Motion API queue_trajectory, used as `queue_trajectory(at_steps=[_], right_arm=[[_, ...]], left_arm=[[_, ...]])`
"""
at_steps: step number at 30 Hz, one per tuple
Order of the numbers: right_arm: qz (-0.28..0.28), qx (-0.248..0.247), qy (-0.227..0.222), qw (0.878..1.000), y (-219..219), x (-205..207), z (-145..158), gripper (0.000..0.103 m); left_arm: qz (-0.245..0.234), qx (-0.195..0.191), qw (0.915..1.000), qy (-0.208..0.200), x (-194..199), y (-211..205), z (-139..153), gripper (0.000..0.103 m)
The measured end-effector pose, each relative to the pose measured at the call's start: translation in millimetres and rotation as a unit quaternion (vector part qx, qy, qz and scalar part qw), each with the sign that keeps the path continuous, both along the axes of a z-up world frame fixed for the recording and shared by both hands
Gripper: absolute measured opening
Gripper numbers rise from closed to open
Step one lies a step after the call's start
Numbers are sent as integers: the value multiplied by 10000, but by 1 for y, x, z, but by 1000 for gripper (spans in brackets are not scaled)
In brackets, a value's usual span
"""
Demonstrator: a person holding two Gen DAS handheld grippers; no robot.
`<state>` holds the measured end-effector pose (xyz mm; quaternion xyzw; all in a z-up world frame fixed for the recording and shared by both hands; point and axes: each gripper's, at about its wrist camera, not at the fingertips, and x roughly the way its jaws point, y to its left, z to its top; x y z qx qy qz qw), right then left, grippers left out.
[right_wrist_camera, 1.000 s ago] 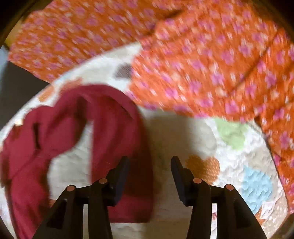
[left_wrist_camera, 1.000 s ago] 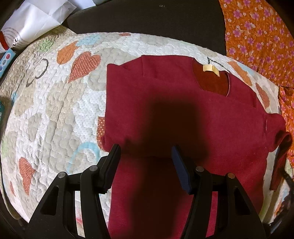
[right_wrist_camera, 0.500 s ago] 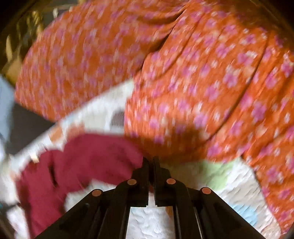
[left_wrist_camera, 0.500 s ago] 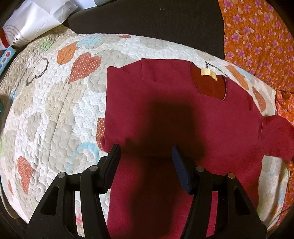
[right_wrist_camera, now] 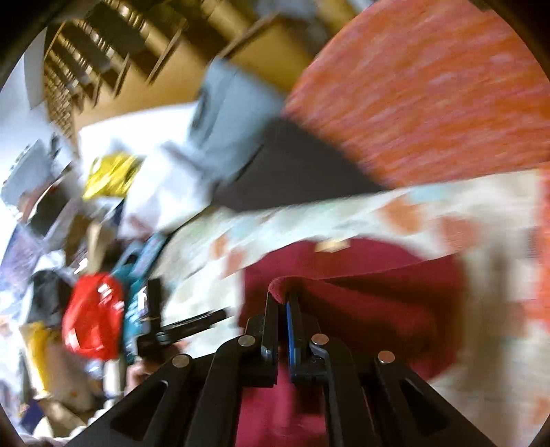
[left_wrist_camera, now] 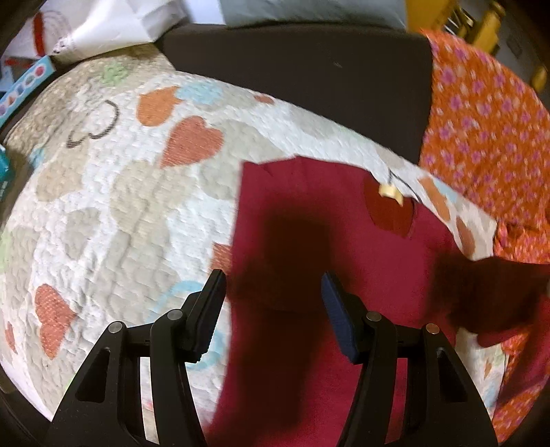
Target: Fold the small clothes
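A small dark red T-shirt [left_wrist_camera: 309, 213] lies on a white quilt with heart patches [left_wrist_camera: 113, 206], neck label at the far side. My left gripper [left_wrist_camera: 273, 285] is open and empty, hovering over the shirt's left part. My right gripper [right_wrist_camera: 283, 299] is shut on the shirt's right sleeve [right_wrist_camera: 343, 292] and holds it lifted and folded over the shirt body. In the left wrist view the raised sleeve [left_wrist_camera: 491, 292] shows dark at the right edge.
An orange floral cloth [left_wrist_camera: 488, 130] lies at the right of the quilt. A dark sofa back [left_wrist_camera: 292, 65] runs behind. White bags [left_wrist_camera: 103, 27] and boxes sit at far left. A red bag [right_wrist_camera: 92, 319] and clutter lie beyond the quilt's left side.
My right gripper shut on the red sleeve, lifted it and swung it left over the shirt. The left gripper stayed open and drew back and left a little.
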<state>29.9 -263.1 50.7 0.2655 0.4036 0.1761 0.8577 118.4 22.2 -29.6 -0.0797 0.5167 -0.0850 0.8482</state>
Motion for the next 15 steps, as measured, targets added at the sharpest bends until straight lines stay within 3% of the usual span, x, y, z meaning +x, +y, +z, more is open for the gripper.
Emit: queue_trajectory(at_steps=[3,5,9,11,15], right_arm=[[458,749,715,9936,58,67,-54,11],[391,795,950,9915,70,82,-74,21],[310,433,845,9950,55,69,-78,25],[-50,88,816,9966,26,51,-78,29],[-747,-276,841,9933,-26,14,-86,34]], left_arm=[[152,61,9998,-67,4,14,2,58],[257,67,9996,-62,6,23,2,58],[254,-187,9995,50,9,31,1,58],[211,-201,9996,31,8,27,1,58],[-131,210,9997,-1,8,3,-8,58]])
